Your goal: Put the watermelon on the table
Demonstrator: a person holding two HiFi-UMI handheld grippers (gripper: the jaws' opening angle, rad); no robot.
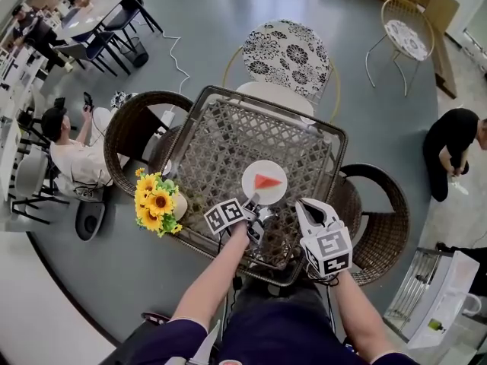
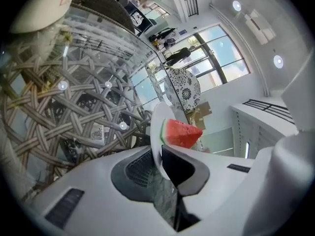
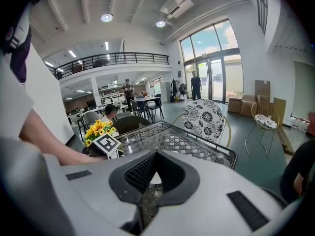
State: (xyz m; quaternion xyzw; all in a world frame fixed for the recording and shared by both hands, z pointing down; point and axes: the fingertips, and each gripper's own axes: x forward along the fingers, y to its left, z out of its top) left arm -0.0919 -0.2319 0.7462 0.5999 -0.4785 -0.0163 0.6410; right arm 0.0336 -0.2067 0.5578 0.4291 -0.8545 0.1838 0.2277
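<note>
A red watermelon wedge (image 1: 267, 181) lies on a small white plate (image 1: 253, 172) that sits on the glass-topped wicker table (image 1: 221, 139), near its front edge. My left gripper (image 1: 254, 204) reaches the plate's near rim. In the left gripper view the plate (image 2: 156, 124) stands edge-on with its rim pinched between the jaws of the left gripper (image 2: 170, 177), the watermelon (image 2: 181, 133) resting on its face. My right gripper (image 1: 310, 208) hovers just right of the plate over the table's front edge; in its own view the right gripper (image 3: 146, 182) has its jaws together with nothing in them.
A vase of sunflowers (image 1: 156, 201) stands at the table's front left corner. Wicker chairs (image 1: 137, 128) (image 1: 378, 219) flank the table and a patterned chair (image 1: 288, 52) faces it from the far side. A person (image 1: 72, 154) sits at the left, another (image 1: 453, 147) crouches at the right.
</note>
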